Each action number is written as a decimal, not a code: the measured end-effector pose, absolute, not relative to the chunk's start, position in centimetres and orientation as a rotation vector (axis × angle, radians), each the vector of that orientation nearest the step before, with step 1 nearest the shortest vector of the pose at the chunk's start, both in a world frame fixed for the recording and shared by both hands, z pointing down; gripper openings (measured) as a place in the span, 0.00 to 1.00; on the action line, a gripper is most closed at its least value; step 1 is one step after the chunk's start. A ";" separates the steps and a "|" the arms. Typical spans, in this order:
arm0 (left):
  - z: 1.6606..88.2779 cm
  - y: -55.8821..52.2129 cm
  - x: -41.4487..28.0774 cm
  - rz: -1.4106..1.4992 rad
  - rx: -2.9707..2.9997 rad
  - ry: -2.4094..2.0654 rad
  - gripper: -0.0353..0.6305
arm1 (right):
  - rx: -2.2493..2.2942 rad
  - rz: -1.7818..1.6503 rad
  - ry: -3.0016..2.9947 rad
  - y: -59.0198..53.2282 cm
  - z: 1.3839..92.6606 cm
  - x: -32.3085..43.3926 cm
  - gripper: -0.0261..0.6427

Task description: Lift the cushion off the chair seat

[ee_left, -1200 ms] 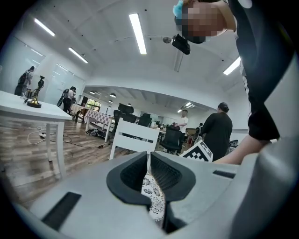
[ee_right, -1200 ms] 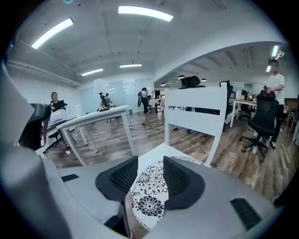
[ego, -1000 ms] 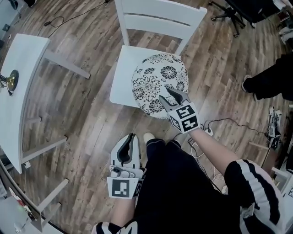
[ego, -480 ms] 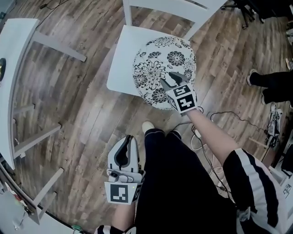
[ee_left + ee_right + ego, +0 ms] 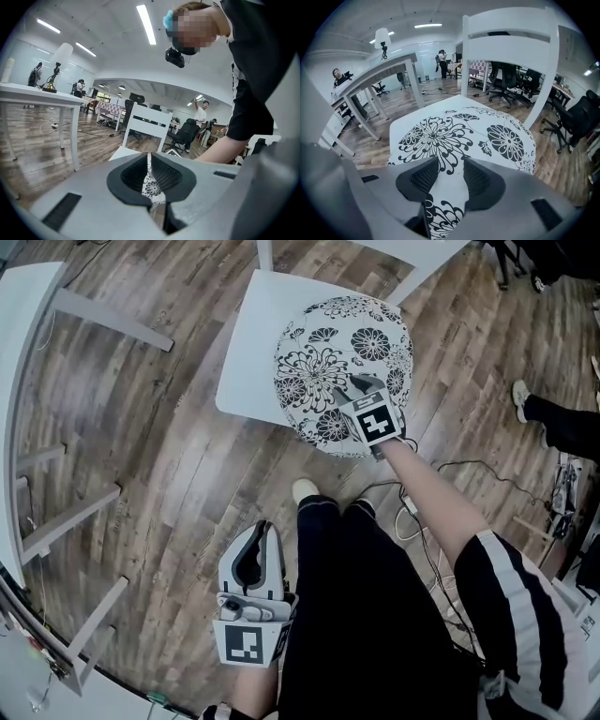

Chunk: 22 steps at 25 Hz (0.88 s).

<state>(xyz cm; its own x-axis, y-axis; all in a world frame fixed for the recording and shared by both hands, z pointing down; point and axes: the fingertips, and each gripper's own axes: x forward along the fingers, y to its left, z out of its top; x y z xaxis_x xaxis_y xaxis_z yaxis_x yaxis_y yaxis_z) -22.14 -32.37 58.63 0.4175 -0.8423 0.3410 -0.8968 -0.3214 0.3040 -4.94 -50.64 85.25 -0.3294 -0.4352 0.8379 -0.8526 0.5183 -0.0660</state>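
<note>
**Hovering over the cushion, jaws parted**

Reaching out on the person's right arm, the right gripper (image 5: 349, 390) hangs over the near right part of the round white cushion with black flower print (image 5: 323, 357). Its own view shows its jaws a moderate way apart, with printed fabric in the gap between them; whether the pads touch the cloth cannot be told. The cushion lies flat on the seat of the white wooden chair (image 5: 251, 343). It covers the seat's right and near part and overhangs the near edge, while a bare strip of seat shows on the left.

The left gripper (image 5: 266, 531) is held low beside the person's dark trouser leg, well short of the chair. Its jaws are drawn together to a thin slit with nothing in them.

Beyond the chair's backrest, the right gripper view shows black office chairs (image 5: 506, 77). Left of the chair stands a white table (image 5: 14, 381) on slanted legs, well apart from the seat. On the grey-brown plank floor (image 5: 169, 456) to the chair's near right, a dark cable (image 5: 450, 468) loops beside the reaching arm. Farther right is another person's pale shoe (image 5: 520, 395). Nothing lies on the cushion or between it and the right gripper.
</note>
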 end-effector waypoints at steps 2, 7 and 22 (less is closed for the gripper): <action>59.1 -32.0 -22.3 0.175 2.224 -1.475 0.09 | 1.042 0.669 -1.938 -50.7 86.1 -4.9 0.28; 59.7 -31.6 -22.4 0.184 2.212 -1.463 0.09 | 1.017 0.684 -1.897 -50.7 87.9 -5.1 0.28; 60.5 -31.0 -22.8 0.181 2.194 -1.449 0.09 | 1.039 0.641 -1.887 -50.3 88.8 -5.4 0.13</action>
<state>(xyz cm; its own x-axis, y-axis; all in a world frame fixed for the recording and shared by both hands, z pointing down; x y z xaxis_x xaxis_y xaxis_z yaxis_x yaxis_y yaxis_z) -22.80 -31.00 60.49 0.4245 -0.8247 0.3737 -0.8913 -0.3079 0.3329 -5.39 -50.31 88.78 -0.2789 -0.4091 0.8688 -0.8537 0.5200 -0.0291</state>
